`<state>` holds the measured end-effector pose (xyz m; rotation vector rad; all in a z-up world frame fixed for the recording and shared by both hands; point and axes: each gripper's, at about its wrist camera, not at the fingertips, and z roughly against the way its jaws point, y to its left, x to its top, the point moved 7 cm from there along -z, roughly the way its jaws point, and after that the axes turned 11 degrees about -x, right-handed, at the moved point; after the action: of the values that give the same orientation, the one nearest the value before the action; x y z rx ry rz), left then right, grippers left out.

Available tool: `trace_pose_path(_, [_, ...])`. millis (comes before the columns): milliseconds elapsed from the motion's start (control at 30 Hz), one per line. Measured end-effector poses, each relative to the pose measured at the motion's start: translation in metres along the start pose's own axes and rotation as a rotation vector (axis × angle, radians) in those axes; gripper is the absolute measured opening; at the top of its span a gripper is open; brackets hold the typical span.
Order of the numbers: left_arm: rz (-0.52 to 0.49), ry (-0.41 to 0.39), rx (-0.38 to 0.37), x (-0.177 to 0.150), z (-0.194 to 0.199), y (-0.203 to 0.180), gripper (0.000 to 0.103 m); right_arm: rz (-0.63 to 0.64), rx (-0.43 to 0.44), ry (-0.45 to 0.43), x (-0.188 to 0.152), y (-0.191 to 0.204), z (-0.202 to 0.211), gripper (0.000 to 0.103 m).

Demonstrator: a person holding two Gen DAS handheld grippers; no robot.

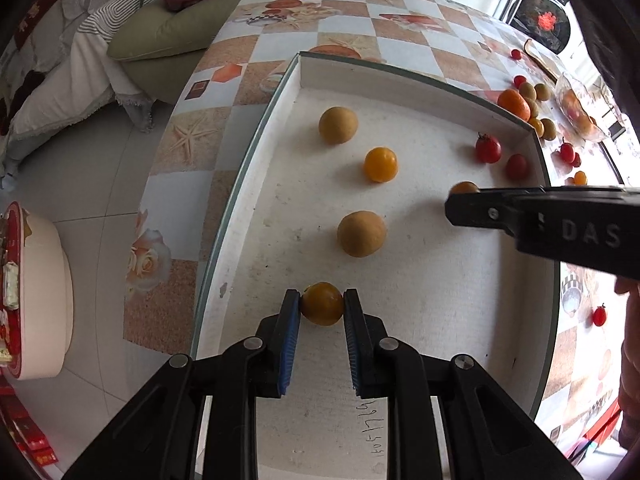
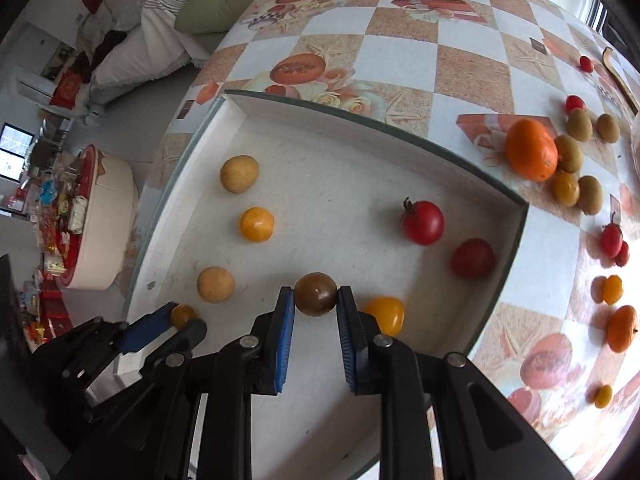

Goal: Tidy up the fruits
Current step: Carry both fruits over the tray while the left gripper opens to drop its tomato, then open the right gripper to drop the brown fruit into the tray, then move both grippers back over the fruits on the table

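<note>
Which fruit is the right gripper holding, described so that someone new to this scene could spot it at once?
Start at the white tray on the checkered table. Along its near side, the right gripper has its jaws shut on a small dark brownish tomato, just left of a loose yellow tomato. It is the only dark, brown-toned fruit in the tray; the others are tan, yellow or red.

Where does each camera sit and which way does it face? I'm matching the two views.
Left wrist: on the left gripper, looking steeply down into the white tray; its jaws hold a yellow tomato; right gripper at right.
Right wrist: on the right gripper, looking down; jaws hold a dark tomato; left gripper lower left.
Shared: tray, its fruit, checked tablecloth.
</note>
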<state>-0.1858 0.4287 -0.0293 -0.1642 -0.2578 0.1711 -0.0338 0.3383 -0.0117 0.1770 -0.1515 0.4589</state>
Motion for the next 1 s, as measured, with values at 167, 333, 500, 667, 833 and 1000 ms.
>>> trace_pose_path(167, [-0.013, 0.014, -0.006, 0.0, -0.002, 0.001, 0.023, 0.012, -0.022, 0.003, 0.0, 0.001, -0.004, 0.024])
trace_pose_path(333, [-0.04, 0.003, 0.015, -0.001, -0.001, 0.0, 0.079, 0.03, -0.032, -0.001, 0.001, 0.003, -0.004, 0.026])
trace_pose_path(500, [-0.046, -0.026, 0.024, 0.001, 0.005, 0.002, 0.083, 0.035, -0.017, -0.002, 0.001, 0.002, -0.002, 0.042])
trace_pose_path(667, [-0.035, -0.027, 0.019, 0.0, 0.009, 0.005, 0.083, 0.02, 0.02, -0.024, 0.002, 0.004, 0.007, 0.068])
trace_pose_path(833, [-0.044, -0.042, 0.033, 0.002, 0.017, 0.002, 0.083, -0.063, 0.108, -0.087, 0.006, -0.002, 0.03, 0.08])
trace_pose_path(1000, [-0.081, -0.05, 0.035, 0.011, 0.022, -0.014, 0.083, -0.115, 0.095, -0.128, 0.004, -0.021, 0.05, 0.08])
